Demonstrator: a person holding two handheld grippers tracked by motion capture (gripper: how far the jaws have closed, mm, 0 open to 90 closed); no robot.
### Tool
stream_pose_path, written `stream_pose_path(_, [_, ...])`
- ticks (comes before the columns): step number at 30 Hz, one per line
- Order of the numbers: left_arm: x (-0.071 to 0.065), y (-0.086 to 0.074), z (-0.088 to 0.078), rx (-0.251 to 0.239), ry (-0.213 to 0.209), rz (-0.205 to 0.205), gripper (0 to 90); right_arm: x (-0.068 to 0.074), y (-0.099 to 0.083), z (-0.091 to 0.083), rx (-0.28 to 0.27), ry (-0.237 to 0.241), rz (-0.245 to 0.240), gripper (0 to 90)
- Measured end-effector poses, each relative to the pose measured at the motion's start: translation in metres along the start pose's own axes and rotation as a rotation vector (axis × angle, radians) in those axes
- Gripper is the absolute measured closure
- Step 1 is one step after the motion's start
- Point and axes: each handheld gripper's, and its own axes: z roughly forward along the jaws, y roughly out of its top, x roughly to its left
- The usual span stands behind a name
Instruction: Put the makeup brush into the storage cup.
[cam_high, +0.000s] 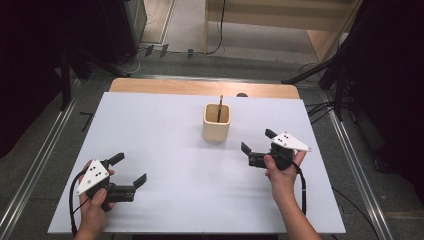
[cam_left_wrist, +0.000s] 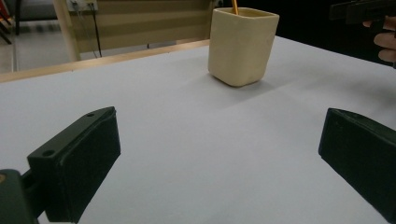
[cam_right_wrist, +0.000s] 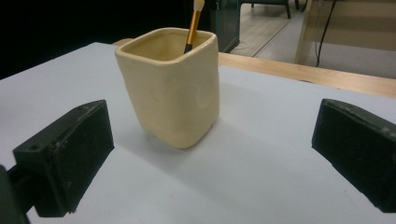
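Observation:
A cream square cup (cam_high: 217, 123) stands upright on the white tabletop (cam_high: 165, 140), past its middle. A thin brush with an orange-brown handle (cam_high: 219, 108) leans inside it. The cup (cam_right_wrist: 170, 86) and brush (cam_right_wrist: 193, 25) are close ahead in the right gripper view. The cup (cam_left_wrist: 242, 44) is farther off in the left gripper view. My left gripper (cam_high: 128, 170) hovers near the front left, open and holding nothing. My right gripper (cam_high: 257, 141) sits just right of the cup, open, with its jaws pointing toward it.
A wooden strip (cam_high: 200, 88) shows along the table's far edge. Metal rails (cam_high: 350, 150) run along both sides on the floor. A wooden shelf unit (cam_high: 280, 20) and cables lie beyond. The person's other hand (cam_left_wrist: 385, 42) appears at the top right of the left gripper view.

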Motion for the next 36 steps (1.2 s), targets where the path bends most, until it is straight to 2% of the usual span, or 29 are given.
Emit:
stream_pose_path(22, [-0.001, 0.0, 0.0, -0.004, 0.001, -0.005, 0.0, -0.018, -0.022, -0.034, -0.004, -0.023, 0.005, 0.0])
stream_pose_path(26, [-0.001, 0.0, -0.001, -0.007, 0.0, -0.004, 0.0, -0.022, -0.027, -0.042, -0.01, -0.023, 0.019, 0.0])
stream_pose_path(30, [0.0, 0.001, -0.001, -0.009, -0.001, -0.007, 0.0, -0.023, -0.032, -0.05, -0.017, -0.021, 0.026, 0.0])
stream_pose_path(36, [0.0, 0.002, -0.002, -0.014, -0.001, -0.005, 0.0, -0.022, -0.035, -0.062, -0.027, -0.023, 0.012, 0.0])
